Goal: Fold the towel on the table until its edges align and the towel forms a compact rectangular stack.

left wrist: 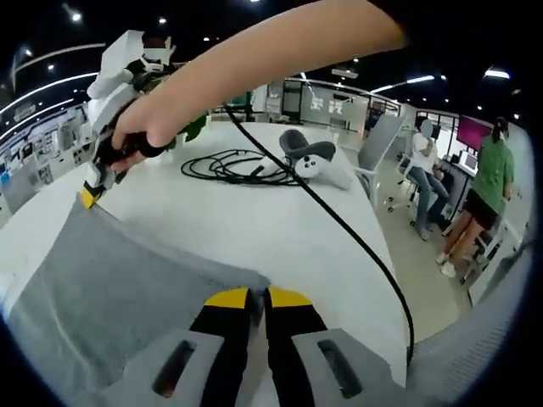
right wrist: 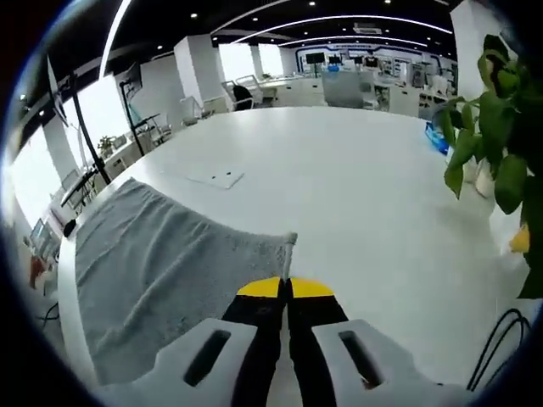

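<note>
I am pinching the grey towel (left wrist: 119,288) at two corners on the white table (left wrist: 280,229). My left gripper (left wrist: 256,297) is clamping the near corner, jaws pressed together. My right gripper (right wrist: 284,288) is likewise gripping another corner, jaws closed. A black cable (left wrist: 237,165) is lying coiled beyond.

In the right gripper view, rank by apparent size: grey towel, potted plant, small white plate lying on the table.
1. grey towel, largest.
2. potted plant, cut off by the view's edge, so its rank is less sure.
3. white plate, smallest, farther away.
</note>
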The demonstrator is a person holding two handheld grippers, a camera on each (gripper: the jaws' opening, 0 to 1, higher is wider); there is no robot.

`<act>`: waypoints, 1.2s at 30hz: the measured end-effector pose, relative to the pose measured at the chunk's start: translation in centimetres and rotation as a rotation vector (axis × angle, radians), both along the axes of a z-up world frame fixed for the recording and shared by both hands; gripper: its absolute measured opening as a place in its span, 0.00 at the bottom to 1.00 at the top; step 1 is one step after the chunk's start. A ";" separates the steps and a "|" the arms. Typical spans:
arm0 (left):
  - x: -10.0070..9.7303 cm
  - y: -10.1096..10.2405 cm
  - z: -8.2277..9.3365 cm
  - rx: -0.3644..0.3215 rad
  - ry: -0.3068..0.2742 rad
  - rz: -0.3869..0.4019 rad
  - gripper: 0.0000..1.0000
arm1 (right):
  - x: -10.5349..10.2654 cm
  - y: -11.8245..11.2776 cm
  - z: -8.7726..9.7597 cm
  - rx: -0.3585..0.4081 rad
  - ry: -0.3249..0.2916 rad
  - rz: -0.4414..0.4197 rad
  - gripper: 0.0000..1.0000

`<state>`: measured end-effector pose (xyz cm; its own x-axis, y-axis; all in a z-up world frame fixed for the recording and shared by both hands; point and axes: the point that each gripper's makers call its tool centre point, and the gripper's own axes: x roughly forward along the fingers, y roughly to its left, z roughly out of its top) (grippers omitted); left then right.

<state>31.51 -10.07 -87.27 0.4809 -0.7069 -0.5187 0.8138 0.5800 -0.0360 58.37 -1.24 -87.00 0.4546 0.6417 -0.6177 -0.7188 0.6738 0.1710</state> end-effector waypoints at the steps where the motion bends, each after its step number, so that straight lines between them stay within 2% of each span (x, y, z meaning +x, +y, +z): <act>1: 0.1 0.0 0.2 -0.007 -0.003 0.007 0.06 | 0.1 0.1 0.4 0.016 0.000 -0.006 0.00; 9: 0.6 -0.6 2.1 -0.052 -0.020 0.007 0.06 | 0.3 -0.1 2.7 0.015 -0.052 0.004 0.00; 12: 0.9 -0.6 3.0 -0.075 -0.024 0.017 0.06 | 0.6 -0.2 3.7 0.040 -0.060 -0.011 0.00; 17: 1.0 -1.3 5.2 -0.100 -0.056 0.006 0.06 | 0.7 -0.7 5.2 0.047 -0.083 -0.029 0.00; 27: 0.7 -2.8 8.1 -0.132 -0.110 -0.021 0.06 | 0.8 -2.1 7.5 0.067 -0.118 -0.065 0.00; 30: 0.8 -2.9 9.0 -0.137 -0.128 -0.023 0.06 | 0.9 -2.4 8.4 0.075 -0.122 -0.083 0.00; 36: 0.9 -2.5 11.4 -0.152 -0.179 -0.012 0.07 | 1.0 -1.9 11.0 0.097 -0.169 -0.095 0.00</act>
